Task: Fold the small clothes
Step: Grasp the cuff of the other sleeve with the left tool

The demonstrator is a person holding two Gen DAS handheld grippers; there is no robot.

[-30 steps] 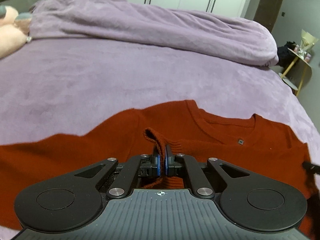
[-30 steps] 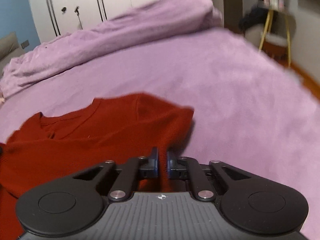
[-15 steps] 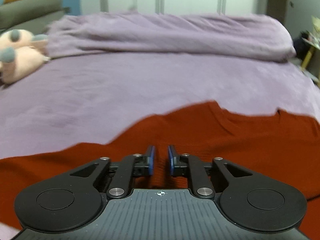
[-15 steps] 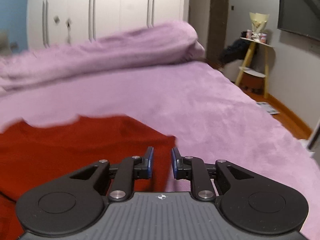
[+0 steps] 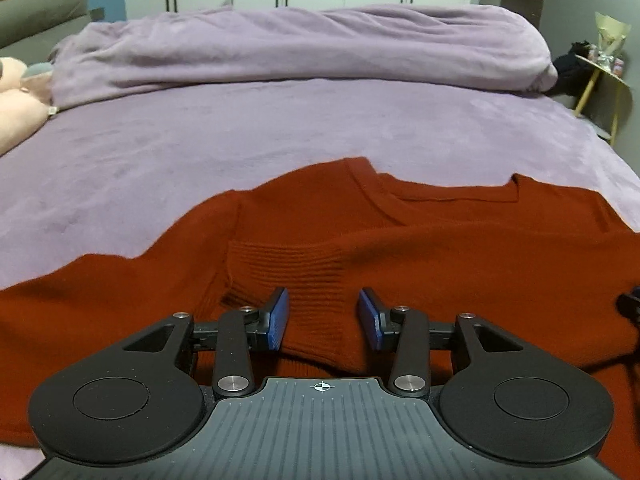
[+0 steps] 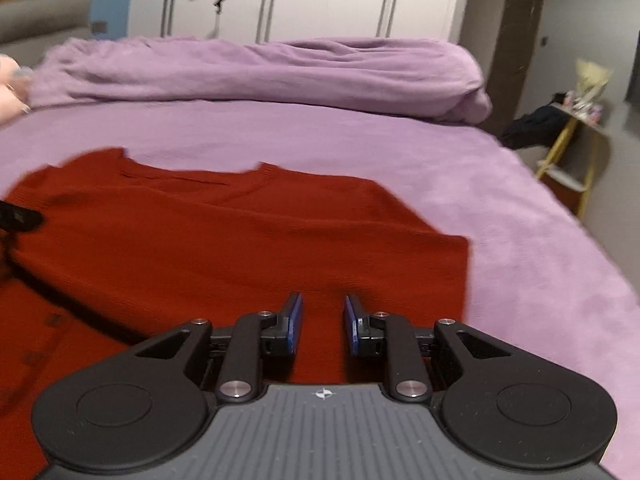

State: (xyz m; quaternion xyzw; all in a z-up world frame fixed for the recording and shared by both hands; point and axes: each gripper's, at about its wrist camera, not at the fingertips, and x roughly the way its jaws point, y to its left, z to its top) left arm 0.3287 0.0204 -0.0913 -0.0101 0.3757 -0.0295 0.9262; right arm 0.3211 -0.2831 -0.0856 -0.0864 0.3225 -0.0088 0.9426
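Both hand-held grippers just opened, clear above red sweater (image 5: 440,240), on purple bed (image 5: 280,132).

Left gripper (image 5: 324,320) over red sweater (image 5: 440,248), which lies flat on the purple bed (image 5: 280,136). Jaws have just been opening; blue pads (image 5: 278,320) stand apart, off the cloth. Folded-in sleeve's ribbed cuff (image 5: 288,276) lies between them. Rumpled purple duvet (image 5: 304,48) at far end, plush toy (image 5: 16,108) at left edge.

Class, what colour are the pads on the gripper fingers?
Blue pads; clearest in the left wrist view.
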